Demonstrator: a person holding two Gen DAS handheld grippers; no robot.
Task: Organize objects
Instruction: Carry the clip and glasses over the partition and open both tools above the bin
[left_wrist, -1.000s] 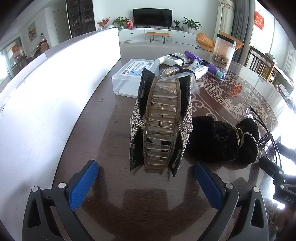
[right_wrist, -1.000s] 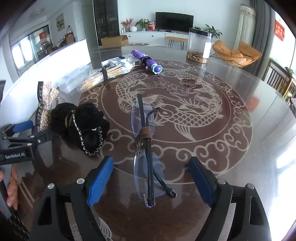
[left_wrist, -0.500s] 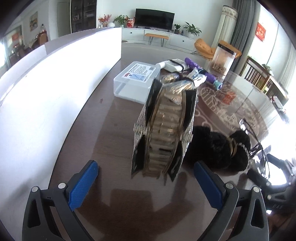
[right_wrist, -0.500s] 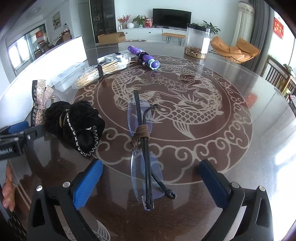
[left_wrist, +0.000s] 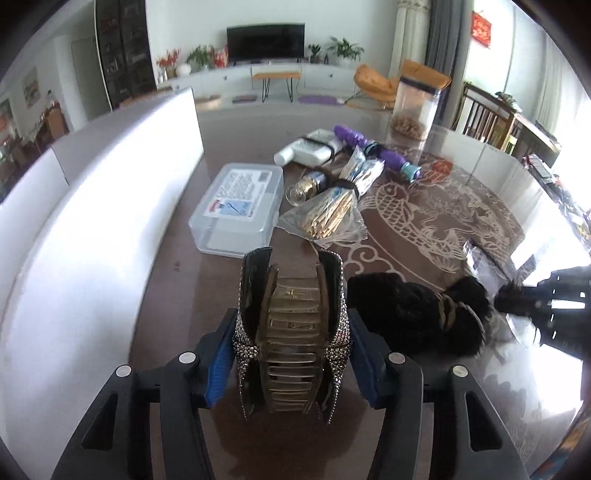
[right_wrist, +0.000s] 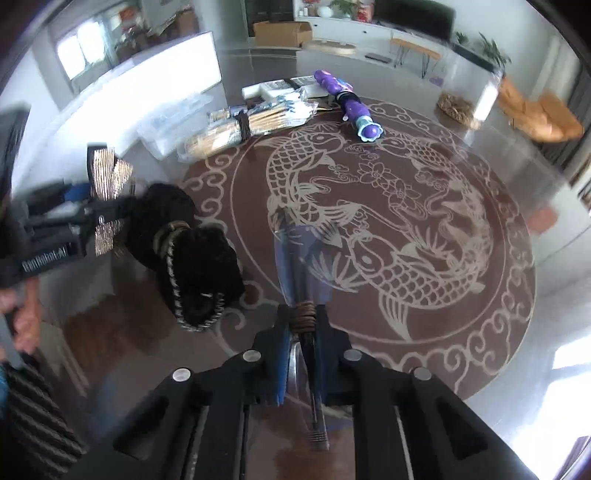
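Observation:
My left gripper (left_wrist: 291, 354) is shut on a large rhinestone hair claw clip (left_wrist: 291, 332), which stands upright between the blue pads on the dark table. A black fuzzy scrunchie (left_wrist: 417, 317) lies just right of it. My right gripper (right_wrist: 303, 350) is shut on a pair of rimless glasses (right_wrist: 301, 258), gripping them at the bound middle of the folded temples. The scrunchie (right_wrist: 192, 258) lies to the left of the right gripper, and the clip (right_wrist: 107, 173) with the left gripper shows farther left.
A clear plastic box (left_wrist: 240, 206), a bag of wooden sticks (left_wrist: 332, 210), a white bottle (left_wrist: 306, 151), a purple umbrella (left_wrist: 376, 153) and a clear jar (left_wrist: 413, 110) stand farther back. A white wall panel (left_wrist: 92, 221) runs along the table's left edge.
Both grippers moved forward and closed: the left one onto the hair claw clip, the right one onto the glasses. Both were open half a second ago.

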